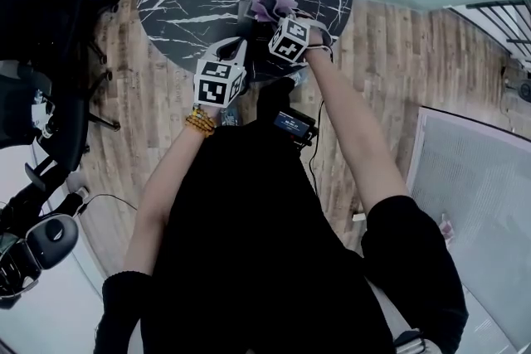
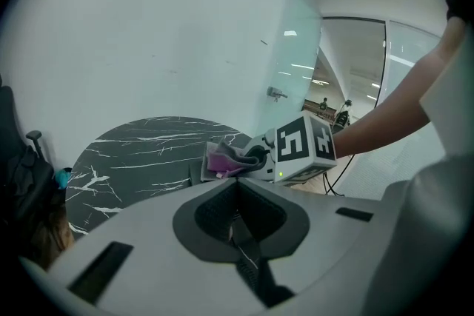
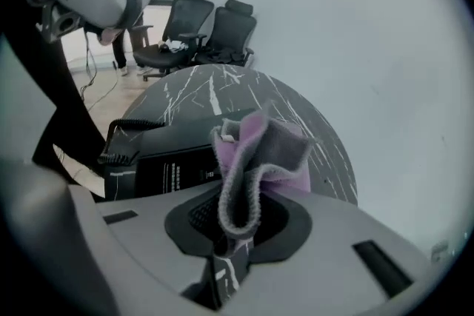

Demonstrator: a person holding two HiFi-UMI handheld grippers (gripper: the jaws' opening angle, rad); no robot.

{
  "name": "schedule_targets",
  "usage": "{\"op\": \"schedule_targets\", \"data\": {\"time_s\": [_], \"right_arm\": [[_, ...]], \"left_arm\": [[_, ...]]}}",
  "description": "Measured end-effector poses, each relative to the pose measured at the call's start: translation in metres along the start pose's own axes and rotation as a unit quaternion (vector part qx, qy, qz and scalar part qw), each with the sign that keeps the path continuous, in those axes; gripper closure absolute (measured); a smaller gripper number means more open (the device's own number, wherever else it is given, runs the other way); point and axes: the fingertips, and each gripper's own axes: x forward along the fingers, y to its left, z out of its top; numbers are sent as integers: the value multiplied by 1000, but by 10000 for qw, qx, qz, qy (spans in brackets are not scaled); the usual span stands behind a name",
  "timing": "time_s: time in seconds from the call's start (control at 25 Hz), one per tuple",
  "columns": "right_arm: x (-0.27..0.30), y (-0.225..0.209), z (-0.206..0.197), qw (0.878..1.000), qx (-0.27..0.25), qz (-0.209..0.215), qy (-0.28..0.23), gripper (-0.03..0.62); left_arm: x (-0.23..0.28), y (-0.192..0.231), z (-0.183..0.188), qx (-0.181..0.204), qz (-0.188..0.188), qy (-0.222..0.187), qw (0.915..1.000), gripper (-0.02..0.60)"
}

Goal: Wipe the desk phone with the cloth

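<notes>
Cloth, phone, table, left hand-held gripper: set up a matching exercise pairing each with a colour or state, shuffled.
Things:
1. cloth
2. phone
3. table
4. left hand-held gripper

Colours or states:
A. black with white veins
B. shut, nothing between its jaws
C. purple and grey, clamped in the right hand-held gripper
D. black, lying on the table

Pairs: 1-C, 2-D, 3-A, 4-B

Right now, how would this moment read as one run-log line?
right gripper: shut on cloth | left gripper: shut, empty | desk phone: on table, by cloth
</notes>
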Motion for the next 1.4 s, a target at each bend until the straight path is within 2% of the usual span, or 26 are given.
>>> {"op": "schedule_targets", "data": {"time_s": [0.12,0.36,0.56,1.4], "right_arm": [[3,2,0,9994,310,121,38,539],[1,11,1,9978,429,482,175,539],[1,27,-2,9948,671,736,211,539],[1,80,-8,9911,650,1130,273,540]], "left_arm": [[2,-1,-2,67,-49,37,10000,568],[2,-8,-1,373,-127,56,9992,568],[2,-8,-2,388,-163,47,9991,569],[4,-14,0,365,-221,28,9991,568]]}}
